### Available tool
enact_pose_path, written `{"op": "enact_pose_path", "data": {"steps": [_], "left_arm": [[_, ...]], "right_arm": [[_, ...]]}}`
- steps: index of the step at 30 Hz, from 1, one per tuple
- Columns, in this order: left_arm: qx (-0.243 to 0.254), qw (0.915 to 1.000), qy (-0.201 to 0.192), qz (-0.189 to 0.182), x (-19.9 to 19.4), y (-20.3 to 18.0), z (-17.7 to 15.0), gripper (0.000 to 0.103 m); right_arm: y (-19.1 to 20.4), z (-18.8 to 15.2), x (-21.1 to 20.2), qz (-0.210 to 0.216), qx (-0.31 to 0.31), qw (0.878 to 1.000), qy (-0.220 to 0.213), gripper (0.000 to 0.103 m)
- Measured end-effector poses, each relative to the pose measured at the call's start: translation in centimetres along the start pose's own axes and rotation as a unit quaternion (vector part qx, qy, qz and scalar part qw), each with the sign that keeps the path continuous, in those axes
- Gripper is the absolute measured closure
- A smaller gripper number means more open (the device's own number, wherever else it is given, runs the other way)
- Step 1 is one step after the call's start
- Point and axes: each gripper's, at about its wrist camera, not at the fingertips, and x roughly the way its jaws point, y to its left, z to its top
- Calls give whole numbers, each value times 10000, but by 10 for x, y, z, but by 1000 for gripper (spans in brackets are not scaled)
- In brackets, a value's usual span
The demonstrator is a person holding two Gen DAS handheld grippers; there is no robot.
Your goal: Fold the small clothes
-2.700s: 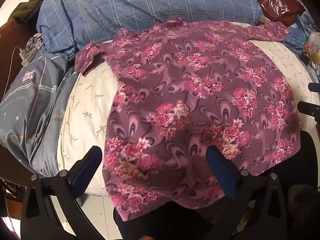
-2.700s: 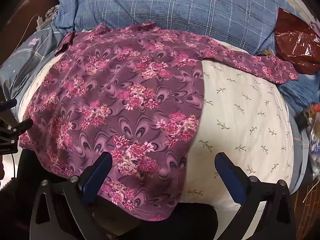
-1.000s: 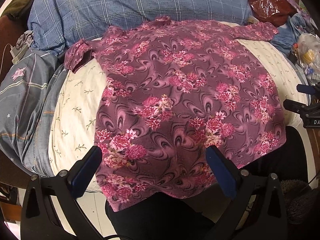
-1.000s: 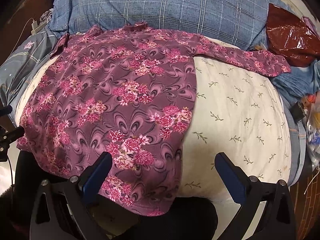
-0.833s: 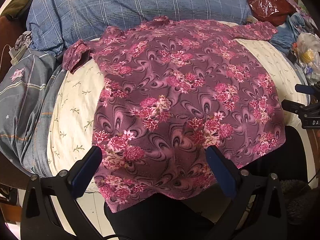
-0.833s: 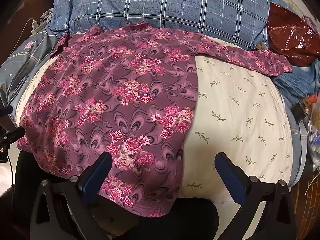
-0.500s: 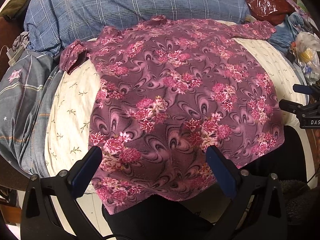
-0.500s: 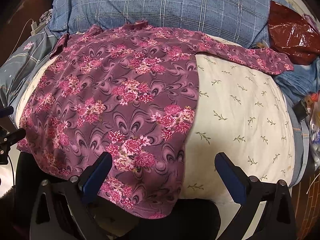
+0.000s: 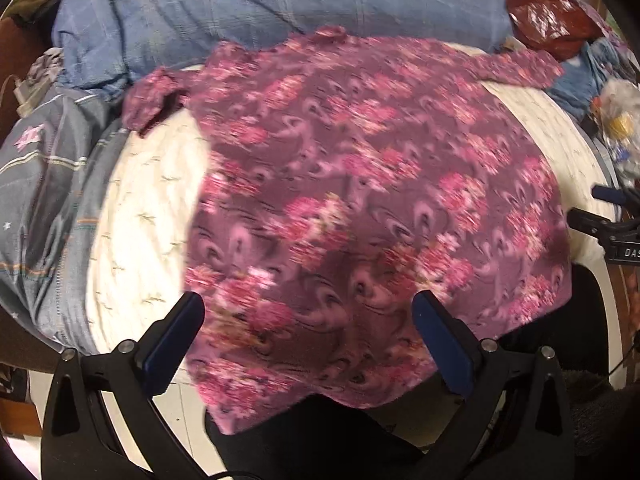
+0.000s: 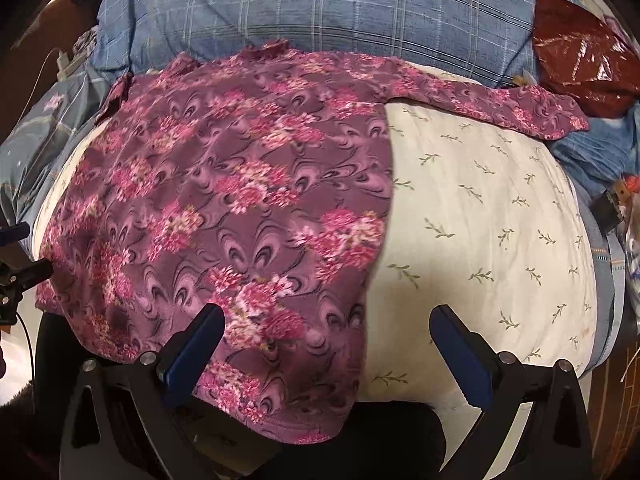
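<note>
A purple shirt with pink flowers (image 9: 360, 200) lies spread flat on a cream leaf-print cushion (image 9: 148, 232), its hem hanging over the near edge. One sleeve (image 10: 500, 108) stretches out to the right, the other (image 9: 154, 96) is bunched at the left. My left gripper (image 9: 308, 320) is open and empty, hovering over the shirt's lower hem. My right gripper (image 10: 328, 332) is open and empty above the shirt's right hem corner; the shirt (image 10: 240, 200) fills the left of that view. Each gripper's tips show at the other view's edge.
A blue plaid pillow (image 10: 320, 12) lies behind the shirt. A grey-blue quilt (image 9: 40, 184) is at the left. A dark red plastic bag (image 10: 580, 64) and blue cloth sit at the back right, with small clutter (image 9: 616, 120) at the far right.
The left view has shifted and blurred as the left gripper moves; the shirt sits slightly further right in it. The right gripper has barely moved. Both stay open.
</note>
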Motion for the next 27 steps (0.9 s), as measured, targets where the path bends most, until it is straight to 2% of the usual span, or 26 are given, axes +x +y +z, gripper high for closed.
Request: {"op": "enact_pose_path", "data": {"steps": [4, 8, 13, 16, 17, 18, 19, 20, 21, 23, 25, 27], "left_arm": [[-461, 9986, -95, 220, -6, 40, 8, 0], [-1069, 9930, 42, 494, -1, 86, 9, 0], [-1469, 9871, 570, 291, 25, 109, -3, 0], [-1422, 9860, 871, 81, 41, 104, -12, 0], [-1364, 9855, 1006, -78, 47, 100, -16, 0], [-1341, 9842, 1123, -277, 53, 95, -19, 0], [-1344, 9826, 1194, -460, 56, 91, -22, 0], [-1366, 9810, 1225, -623, 59, 88, -24, 1], [-1379, 9801, 1212, -749, 60, 84, -26, 8], [-1296, 9807, 1269, -725, 59, 78, -26, 15], [-1230, 9829, 1183, -695, 48, 79, -27, 15], [-1158, 9868, 1001, -520, 36, 84, -28, 14]], "right_arm": [[-31, -1, 11, 258, 633, 9974, 206, 0], [-42, -10, 27, 537, 930, 9933, 434, 1], [-26, -19, 45, 1189, 862, 9869, 663, 5], [-18, -22, 44, 1267, 711, 9878, 569, 9], [-19, -23, 42, 1300, 715, 9876, 507, 20], [-21, -25, 41, 1327, 733, 9875, 428, 37], [-23, -25, 40, 1334, 737, 9876, 387, 49], [-27, -26, 40, 1326, 727, 9879, 346, 91], [-29, -26, 41, 1375, 695, 9875, 322, 97], [-34, -27, 38, 1516, 660, 9860, 225, 97], [-45, -28, 18, 1605, 657, 9848, -66, 98], [-68, -28, 0, 1521, 816, 9844, -345, 98]]}}
